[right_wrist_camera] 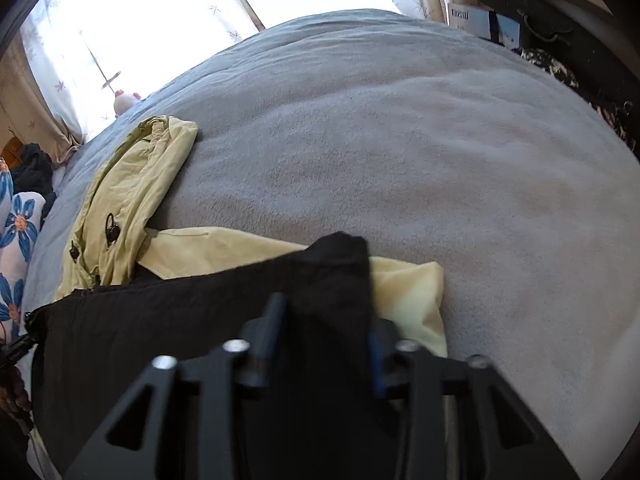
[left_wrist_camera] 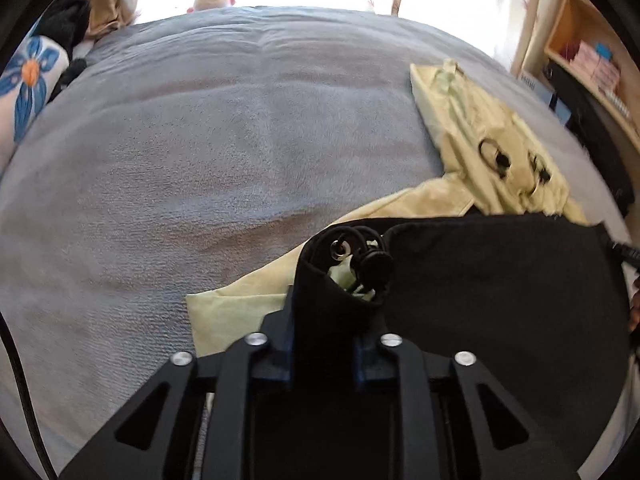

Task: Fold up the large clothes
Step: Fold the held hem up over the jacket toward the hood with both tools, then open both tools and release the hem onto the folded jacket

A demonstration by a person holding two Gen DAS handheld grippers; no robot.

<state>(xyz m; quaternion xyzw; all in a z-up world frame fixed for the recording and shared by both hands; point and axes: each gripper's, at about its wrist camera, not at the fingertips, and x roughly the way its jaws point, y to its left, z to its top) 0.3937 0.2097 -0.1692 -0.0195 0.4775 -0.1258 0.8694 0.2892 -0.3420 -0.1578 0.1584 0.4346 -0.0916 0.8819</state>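
My left gripper (left_wrist_camera: 324, 344) and right gripper (right_wrist_camera: 320, 344) each pinch a black hem (left_wrist_camera: 500, 280) corner of the yellow-green jacket (left_wrist_camera: 472, 136) near the bed's (left_wrist_camera: 200, 140) edge. One corner could slip, making a crooked fold.

A grey blanket (left_wrist_camera: 200, 140) covers the bed across both views. A blue-flowered cloth (left_wrist_camera: 30, 76) lies at the left edge, and a wooden shelf (left_wrist_camera: 580, 40) stands upper right.
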